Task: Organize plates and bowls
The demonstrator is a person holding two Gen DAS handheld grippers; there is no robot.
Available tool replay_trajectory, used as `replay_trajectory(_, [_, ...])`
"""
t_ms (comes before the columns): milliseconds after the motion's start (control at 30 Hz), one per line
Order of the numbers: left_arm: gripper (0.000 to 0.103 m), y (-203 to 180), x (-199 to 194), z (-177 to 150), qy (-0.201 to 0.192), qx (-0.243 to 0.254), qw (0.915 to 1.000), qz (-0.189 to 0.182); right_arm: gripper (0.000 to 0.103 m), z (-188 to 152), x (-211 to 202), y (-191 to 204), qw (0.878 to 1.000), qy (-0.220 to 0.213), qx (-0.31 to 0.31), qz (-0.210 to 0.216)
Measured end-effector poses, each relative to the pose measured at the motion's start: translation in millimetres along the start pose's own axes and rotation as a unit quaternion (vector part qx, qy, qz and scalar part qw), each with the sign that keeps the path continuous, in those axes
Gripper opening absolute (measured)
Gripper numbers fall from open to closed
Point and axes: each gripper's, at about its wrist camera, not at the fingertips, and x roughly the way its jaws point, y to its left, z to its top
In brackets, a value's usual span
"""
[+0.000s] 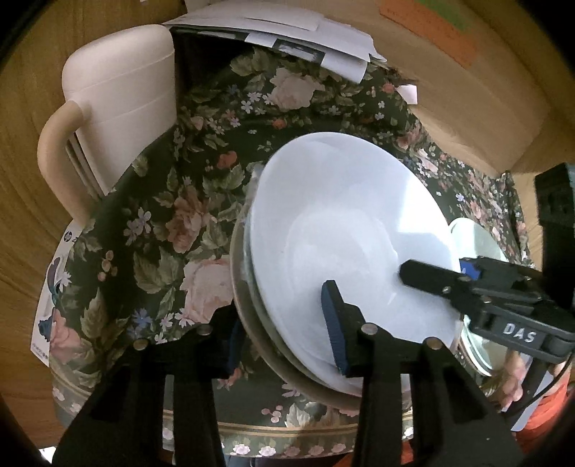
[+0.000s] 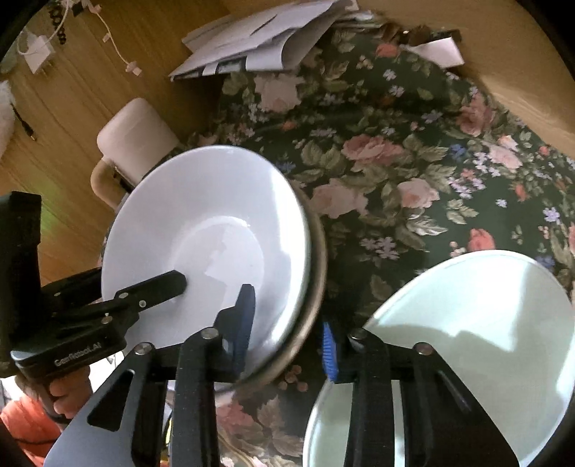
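Note:
A white plate [image 1: 345, 230] lies on top of a stack with a grey-rimmed dish [image 1: 248, 334] under it, on a floral tablecloth [image 1: 151, 230]. My left gripper [image 1: 284, 323] is open, with the near edge of the stack between its fingers. My right gripper [image 2: 287, 334] is open too; its left finger rests over the white plate [image 2: 201, 230] and its right finger is beside a pale green glass plate [image 2: 467, 323]. The right gripper also shows in the left wrist view [image 1: 424, 276], its finger on the white plate. The glass plate [image 1: 478, 240] lies to the right of the stack.
A cream plastic chair [image 1: 118, 93] stands at the table's far left. Loose papers [image 1: 287, 32] lie at the far edge. A cardboard box [image 1: 467, 72] is at the far right. A leaflet [image 1: 54, 280] hangs at the left edge. A wooden floor lies beyond.

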Motion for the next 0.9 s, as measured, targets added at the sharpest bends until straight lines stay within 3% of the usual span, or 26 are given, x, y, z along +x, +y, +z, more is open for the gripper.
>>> replay_trajectory(367, [0.039, -9, -1, 0, -0.015, 0.013, 0.9993, 0.03, 0.028, 0, 2, 4, 1.0, -0.015, -0.011, -0.022])
replay_trajectory(900, [0.039, -27, -20, 9, -0.031, 0.017, 0.9993, 0.015, 0.028, -5, -42, -5, 0.998, -0.064, 0.009, -0.021])
